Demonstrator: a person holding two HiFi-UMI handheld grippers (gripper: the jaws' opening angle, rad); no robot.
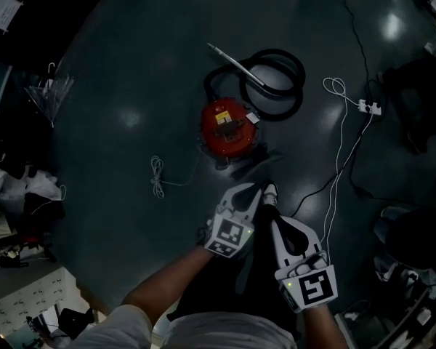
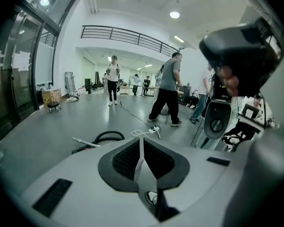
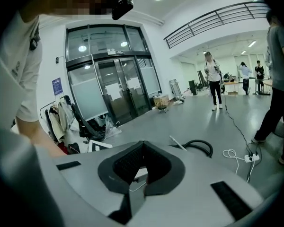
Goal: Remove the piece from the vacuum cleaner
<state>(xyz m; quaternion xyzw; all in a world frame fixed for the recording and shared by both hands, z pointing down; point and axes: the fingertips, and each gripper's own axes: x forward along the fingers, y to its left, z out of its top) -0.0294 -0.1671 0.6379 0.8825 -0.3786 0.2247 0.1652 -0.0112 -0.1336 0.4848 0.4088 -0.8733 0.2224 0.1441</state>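
In the head view the red round vacuum cleaner (image 1: 229, 126) stands on the dark floor. Its black hose (image 1: 280, 86) lies coiled behind it, with a metal wand (image 1: 231, 60) pointing away to the left. Both grippers hang low in front of me, well short of the vacuum. My left gripper (image 1: 248, 195) is shut and holds nothing, its pads meeting in the left gripper view (image 2: 141, 148). My right gripper (image 1: 276, 220) looks shut and empty too (image 3: 141, 148). The hose (image 2: 106, 136) (image 3: 199, 145) and wand (image 2: 85, 142) show beyond the jaws; the red body is hidden there.
A white power strip (image 1: 370, 107) with white and black cables lies right of the vacuum. A loose white cord (image 1: 158, 177) lies to its left. Clutter lines the left edge, and a clothes rack (image 3: 61, 112) stands there. People (image 2: 168, 89) walk further back in the hall.
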